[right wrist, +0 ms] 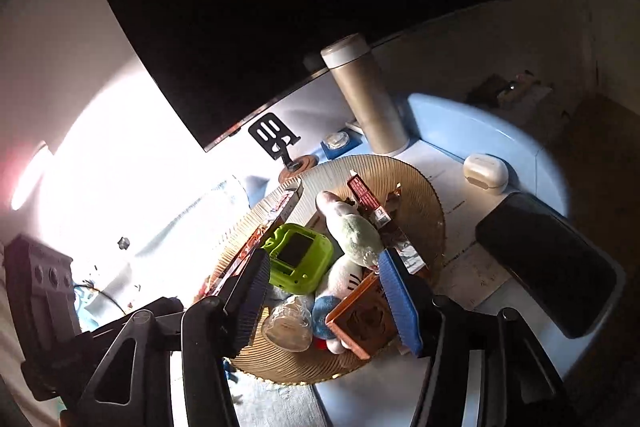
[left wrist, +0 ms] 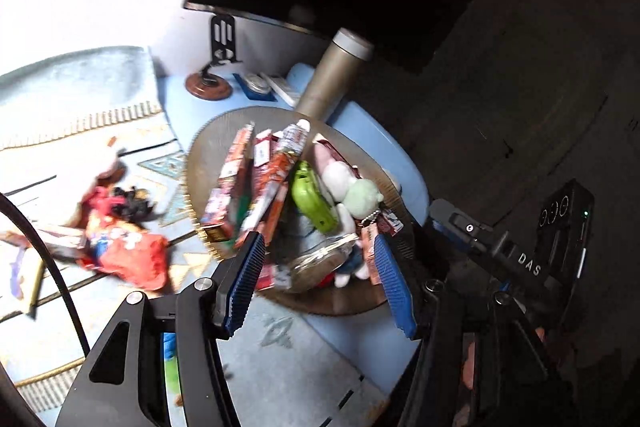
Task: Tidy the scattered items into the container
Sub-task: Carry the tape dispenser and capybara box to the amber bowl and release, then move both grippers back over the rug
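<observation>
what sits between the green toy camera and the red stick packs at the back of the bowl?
The plush toy, lying between the green toy camera and the red stick packs in the bowl. Clearest in the right wrist view.

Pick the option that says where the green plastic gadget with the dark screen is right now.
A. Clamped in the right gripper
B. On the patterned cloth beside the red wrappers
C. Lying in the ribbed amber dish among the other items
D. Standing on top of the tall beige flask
C: the green gadget lies inside the ribbed amber dish, next to the plush toy, untouched by either gripper.
</observation>
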Tool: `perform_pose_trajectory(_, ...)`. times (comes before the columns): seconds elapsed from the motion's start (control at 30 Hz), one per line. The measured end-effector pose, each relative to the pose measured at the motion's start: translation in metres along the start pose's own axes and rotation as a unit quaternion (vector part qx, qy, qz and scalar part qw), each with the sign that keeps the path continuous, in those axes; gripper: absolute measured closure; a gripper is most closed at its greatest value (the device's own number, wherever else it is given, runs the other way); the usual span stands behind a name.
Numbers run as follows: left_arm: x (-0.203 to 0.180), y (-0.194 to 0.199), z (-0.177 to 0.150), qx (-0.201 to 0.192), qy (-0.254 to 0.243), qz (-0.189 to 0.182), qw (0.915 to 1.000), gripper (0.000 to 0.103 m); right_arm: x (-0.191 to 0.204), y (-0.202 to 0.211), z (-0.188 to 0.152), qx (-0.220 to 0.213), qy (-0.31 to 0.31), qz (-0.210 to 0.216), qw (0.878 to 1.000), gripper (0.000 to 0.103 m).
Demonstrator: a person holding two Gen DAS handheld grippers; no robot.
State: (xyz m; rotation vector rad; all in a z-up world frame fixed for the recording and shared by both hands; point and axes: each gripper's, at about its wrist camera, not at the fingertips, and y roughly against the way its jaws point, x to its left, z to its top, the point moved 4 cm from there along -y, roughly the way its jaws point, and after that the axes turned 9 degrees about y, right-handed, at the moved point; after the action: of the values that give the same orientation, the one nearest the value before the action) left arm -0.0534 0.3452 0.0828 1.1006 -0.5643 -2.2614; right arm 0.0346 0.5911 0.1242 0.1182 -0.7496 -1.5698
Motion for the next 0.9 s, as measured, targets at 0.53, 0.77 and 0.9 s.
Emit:
perform_pose_trajectory(0.53,0.128,0.118,-0.061,-0.059,0.131,0.081,0.9863,0.046,0.125,0.010,-0.048,0.024,0.115,0.117,0.986,0.037)
perform_pose_trajectory(0.77,0.184,0.182,-0.078,-0.109,0.114,0.207,0.9654,0.046,0.220,-0.029,-0.108,0.092,0.222,0.146,0.960,0.037)
perform_pose_trajectory(0.9,0.233,0.221,-0.074,-0.122,0.127,0.243,0.9538,0.046,0.261,-0.053,-0.138,0.129,0.258,0.157,0.944,0.037)
